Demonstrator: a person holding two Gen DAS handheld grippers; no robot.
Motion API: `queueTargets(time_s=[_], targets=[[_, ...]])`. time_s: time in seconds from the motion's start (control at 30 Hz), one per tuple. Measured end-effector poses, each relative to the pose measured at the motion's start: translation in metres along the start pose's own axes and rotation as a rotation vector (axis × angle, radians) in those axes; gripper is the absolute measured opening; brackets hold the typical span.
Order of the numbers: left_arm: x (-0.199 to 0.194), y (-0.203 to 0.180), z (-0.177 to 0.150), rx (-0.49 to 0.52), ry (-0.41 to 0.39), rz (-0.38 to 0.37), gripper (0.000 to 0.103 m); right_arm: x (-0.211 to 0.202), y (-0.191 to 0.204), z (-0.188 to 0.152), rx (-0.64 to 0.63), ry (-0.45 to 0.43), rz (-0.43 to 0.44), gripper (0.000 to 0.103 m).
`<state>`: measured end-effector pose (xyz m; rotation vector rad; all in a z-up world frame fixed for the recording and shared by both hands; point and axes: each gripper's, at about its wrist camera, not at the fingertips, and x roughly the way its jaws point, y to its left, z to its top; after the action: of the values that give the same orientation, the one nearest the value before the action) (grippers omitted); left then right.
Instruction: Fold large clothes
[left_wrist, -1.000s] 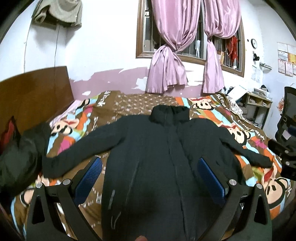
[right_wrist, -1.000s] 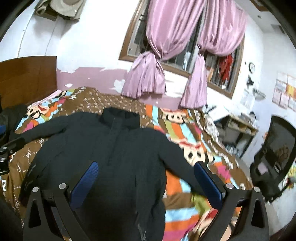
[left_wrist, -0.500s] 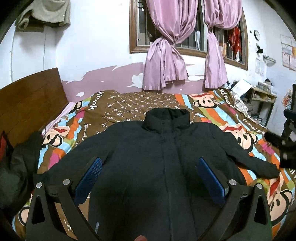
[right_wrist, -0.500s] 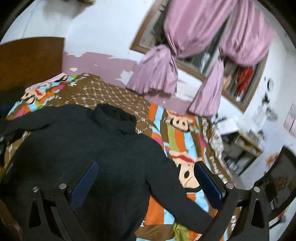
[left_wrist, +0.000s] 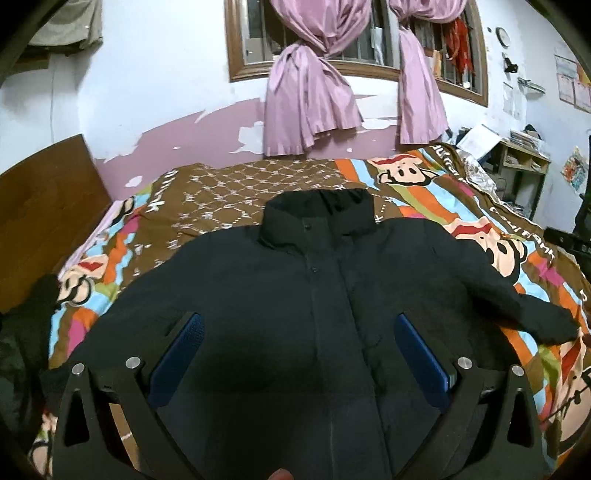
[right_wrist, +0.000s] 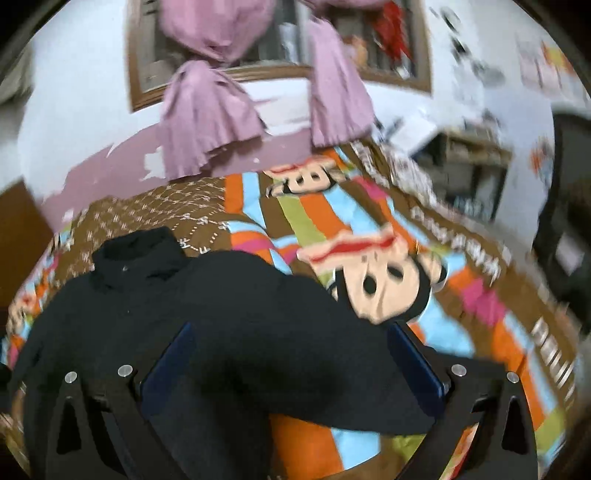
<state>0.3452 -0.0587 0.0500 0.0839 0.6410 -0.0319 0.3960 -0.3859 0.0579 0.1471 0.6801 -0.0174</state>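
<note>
Bedroom: pink curtains (left_wrist: 310, 110) behind a bed with a cartoon-print cover (left_wrist: 491, 243). Black jacket (left_wrist: 295, 295) lies flat on the cover, front up, collar farthest from the jaws. Left gripper (left_wrist: 299, 332): jaws wide apart, jacket's chest between and beyond them. Right gripper (right_wrist: 291, 343): jaws apart, one sleeve (right_wrist: 314, 332) running between them; view blurred.

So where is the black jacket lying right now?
The black jacket lies spread flat, front up, on the cartoon-monkey bedspread, collar toward the window with pink curtains. In both views it fills the lower middle, behind the open claws.
</note>
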Motion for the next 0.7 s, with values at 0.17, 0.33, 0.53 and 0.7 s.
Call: queueTargets(time_s=[0.17, 0.33, 0.53, 0.7], targets=[[0.04, -0.015, -0.011, 0.025, 0.002, -0.135, 0.101, 0.03, -0.055, -0.029, 0.186, 0.075, -0.176, 0.103], [0.079, -0.046, -0.014, 0.07, 0.042, -0.249, 0.101, 0.062, -0.134, -0.068, 0.47, 0.198, -0.364, 0.103], [0.123, -0.08, -0.007, 0.061, 0.087, -0.341, 0.101, 0.059, -0.208, -0.109, 0.721, 0.237, -0.406, 0.103], [0.149, -0.117, -0.004, 0.095, 0.1, -0.361, 0.101, 0.064, -0.242, -0.133, 0.877, 0.252, -0.312, 0.103]])
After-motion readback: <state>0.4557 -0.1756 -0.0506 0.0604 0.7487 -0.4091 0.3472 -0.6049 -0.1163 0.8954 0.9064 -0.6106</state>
